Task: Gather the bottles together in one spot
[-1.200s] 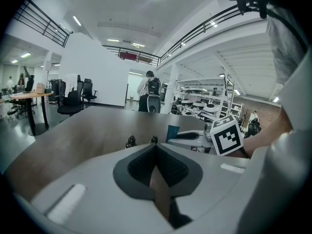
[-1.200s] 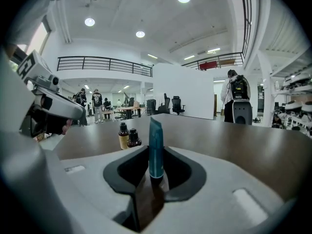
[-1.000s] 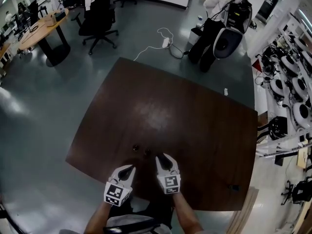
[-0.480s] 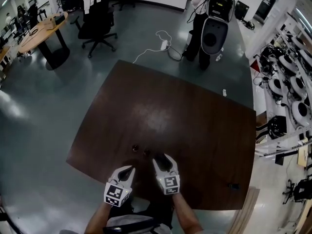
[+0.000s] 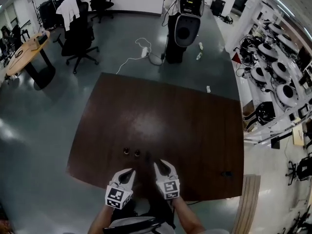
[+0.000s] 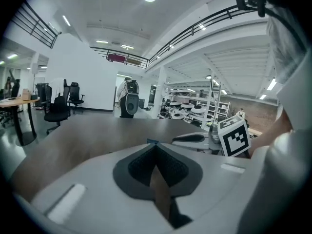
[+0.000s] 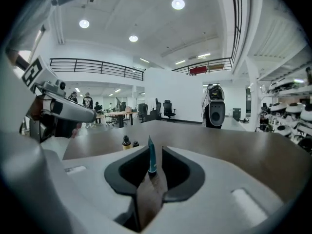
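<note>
Two small dark-capped bottles (image 5: 126,151) (image 5: 137,153) stand close together on the brown table (image 5: 161,116), near its front edge. The right gripper view shows them ahead and to the left: one amber bottle (image 7: 126,142) and a lower dark one (image 7: 135,144). My left gripper (image 5: 128,172) sits just short of them with its jaws shut and empty. My right gripper (image 5: 160,165) is beside it, a little right of the bottles. Its jaws are closing, a narrow gap is left, and nothing is between them. Neither gripper touches a bottle.
A small black object (image 5: 225,173) lies on the table at the right front. Beyond the far edge stands a person with a large backpack device (image 5: 184,26), with a cable and power strip (image 5: 144,52) on the floor. Office chairs (image 5: 78,38) are at the back left.
The head view has shifted, so the table and bottles sit higher and further left. The person with the backpack device has walked left. Both grippers stay near the front edge.
</note>
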### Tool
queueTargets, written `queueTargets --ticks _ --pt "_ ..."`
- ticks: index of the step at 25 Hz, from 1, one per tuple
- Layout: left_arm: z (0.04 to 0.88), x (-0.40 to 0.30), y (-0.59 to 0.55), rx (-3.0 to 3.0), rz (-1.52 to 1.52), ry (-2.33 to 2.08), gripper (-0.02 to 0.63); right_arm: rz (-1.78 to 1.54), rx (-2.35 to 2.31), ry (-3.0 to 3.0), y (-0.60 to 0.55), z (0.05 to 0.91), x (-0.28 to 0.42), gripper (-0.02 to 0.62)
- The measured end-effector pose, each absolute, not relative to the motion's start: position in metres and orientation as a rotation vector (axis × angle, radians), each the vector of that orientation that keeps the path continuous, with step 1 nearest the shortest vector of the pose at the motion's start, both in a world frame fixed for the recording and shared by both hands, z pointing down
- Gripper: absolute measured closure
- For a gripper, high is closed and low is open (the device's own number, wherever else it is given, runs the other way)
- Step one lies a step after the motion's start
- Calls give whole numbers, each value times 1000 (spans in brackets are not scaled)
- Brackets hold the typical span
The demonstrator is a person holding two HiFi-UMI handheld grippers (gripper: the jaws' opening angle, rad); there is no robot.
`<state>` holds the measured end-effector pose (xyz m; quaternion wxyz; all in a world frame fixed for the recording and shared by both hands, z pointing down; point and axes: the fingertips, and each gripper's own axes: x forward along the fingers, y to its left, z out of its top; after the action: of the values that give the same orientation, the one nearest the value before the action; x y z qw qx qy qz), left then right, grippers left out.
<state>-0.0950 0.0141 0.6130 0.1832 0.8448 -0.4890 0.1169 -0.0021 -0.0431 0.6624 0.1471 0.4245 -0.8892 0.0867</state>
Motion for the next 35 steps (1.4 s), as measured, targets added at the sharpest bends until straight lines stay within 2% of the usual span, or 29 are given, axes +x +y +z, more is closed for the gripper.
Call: queueTargets --ticks 5,9,19,35 --pt "595 -76 16 2470 330 -1283 606 251 1382 -2520 -27 633 24 572" --pt "584 -55 19 2536 335 -1199 606 270 1519 -2483 -18 616 50 591" --pt "572 32 29 2704 350 -919 606 247 1780 -2333 20 599 122 594" --pt "576 172 47 2864 396 -458 605 311 2277 -1881 91 605 289 594"
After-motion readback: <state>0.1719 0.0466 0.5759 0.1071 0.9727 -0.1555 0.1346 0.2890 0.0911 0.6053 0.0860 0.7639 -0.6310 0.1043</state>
